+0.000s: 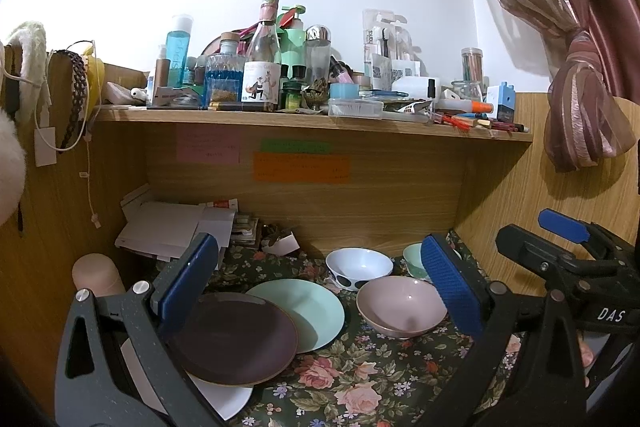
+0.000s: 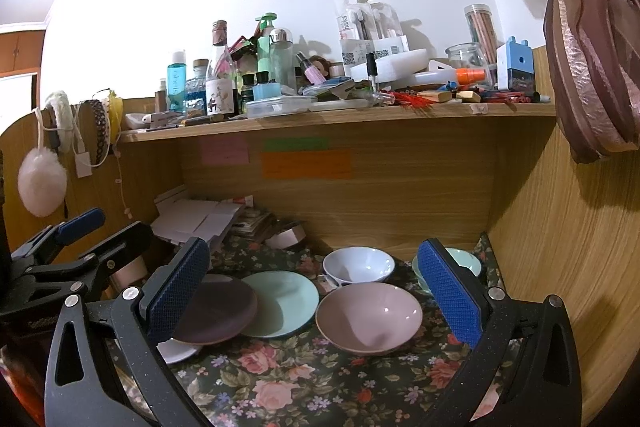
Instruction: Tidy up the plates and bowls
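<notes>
On the floral cloth (image 1: 360,379) lie a dark purple plate (image 1: 236,339), a mint plate (image 1: 308,311) partly under it, and a white plate (image 1: 224,399) beneath both. A pink bowl (image 1: 400,305), a white bowl with black dots (image 1: 358,267) and a mint bowl (image 1: 414,259) stand to the right. My left gripper (image 1: 320,287) is open and empty above the plates. My right gripper (image 2: 316,291) is open and empty, above the pink bowl (image 2: 368,317), with the purple plate (image 2: 218,307), mint plate (image 2: 280,303), white bowl (image 2: 358,265) and mint bowl (image 2: 466,261) around it.
A crowded wooden shelf (image 1: 312,121) with bottles hangs above the desk. Papers and boxes (image 1: 168,227) lie at the back left, next to a pink cylinder (image 1: 96,273). Wooden walls close both sides. A curtain (image 1: 580,107) hangs at the right.
</notes>
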`<state>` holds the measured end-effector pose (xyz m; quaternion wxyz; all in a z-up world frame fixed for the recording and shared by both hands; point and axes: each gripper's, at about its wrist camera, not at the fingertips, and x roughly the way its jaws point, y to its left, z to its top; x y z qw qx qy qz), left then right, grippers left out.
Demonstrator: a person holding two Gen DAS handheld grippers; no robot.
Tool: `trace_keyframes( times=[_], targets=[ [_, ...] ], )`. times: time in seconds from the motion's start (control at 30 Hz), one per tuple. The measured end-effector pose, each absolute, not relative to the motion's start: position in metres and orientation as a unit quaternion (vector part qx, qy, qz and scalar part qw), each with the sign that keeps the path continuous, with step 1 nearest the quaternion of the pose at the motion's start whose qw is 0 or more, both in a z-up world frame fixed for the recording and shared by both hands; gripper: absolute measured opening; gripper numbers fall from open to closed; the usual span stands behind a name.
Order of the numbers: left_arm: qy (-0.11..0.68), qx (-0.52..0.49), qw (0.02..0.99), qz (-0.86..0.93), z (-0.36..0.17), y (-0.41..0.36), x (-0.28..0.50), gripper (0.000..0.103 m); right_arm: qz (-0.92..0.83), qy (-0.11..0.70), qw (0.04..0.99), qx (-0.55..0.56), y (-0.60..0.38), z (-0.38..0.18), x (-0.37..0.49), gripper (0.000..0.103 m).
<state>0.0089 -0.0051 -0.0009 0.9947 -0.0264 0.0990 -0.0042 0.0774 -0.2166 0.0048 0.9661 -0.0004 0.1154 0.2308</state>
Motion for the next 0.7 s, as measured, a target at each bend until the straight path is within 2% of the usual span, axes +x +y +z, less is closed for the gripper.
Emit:
trace_keyframes(
  times=[0.7],
  targets=[
    [0.105,-0.031,0.994,-0.005,-0.0087,0.0012,0.0131,0.103,0.234,0.125,0.964,-0.005,-0.2104,-0.0026,0.0819,0.103]
  ],
)
